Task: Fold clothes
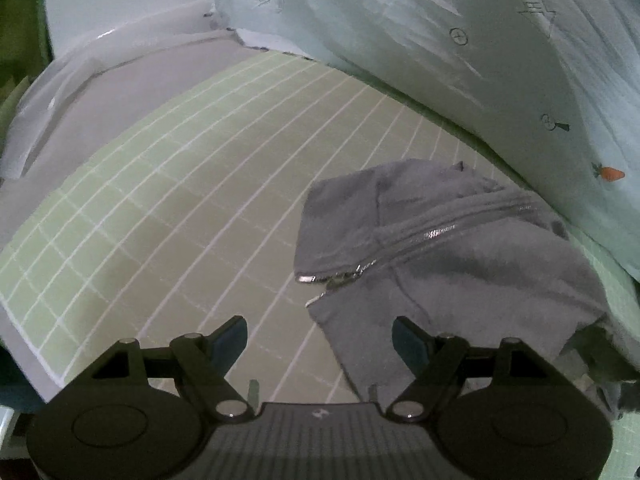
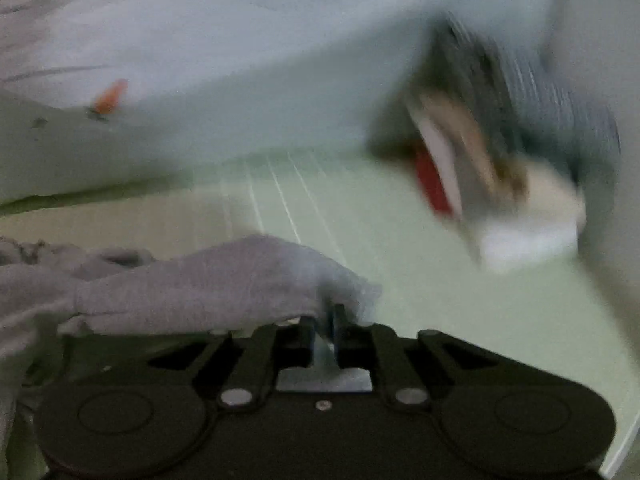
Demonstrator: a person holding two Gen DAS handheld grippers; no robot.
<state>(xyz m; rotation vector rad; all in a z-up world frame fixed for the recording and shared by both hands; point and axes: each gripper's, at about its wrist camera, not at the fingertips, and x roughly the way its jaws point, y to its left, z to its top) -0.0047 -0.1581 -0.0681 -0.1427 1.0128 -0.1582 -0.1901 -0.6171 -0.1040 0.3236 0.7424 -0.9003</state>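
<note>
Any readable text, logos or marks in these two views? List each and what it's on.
Two rotated lines of print on the pale sheet, beside small drawings: letters too distorted to read.
Small circled marks and an orange carrot print on the sheet: pictures, no words.
Small pale mark on the left gripper body: unreadable.
Right wrist view: too blurred, nothing legible.

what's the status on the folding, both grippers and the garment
Left gripper open, empty, over the green mat. Right gripper pinching an edge of the grey zip garment. Garment crumpled, unfolded. Nothing blocking.
</note>
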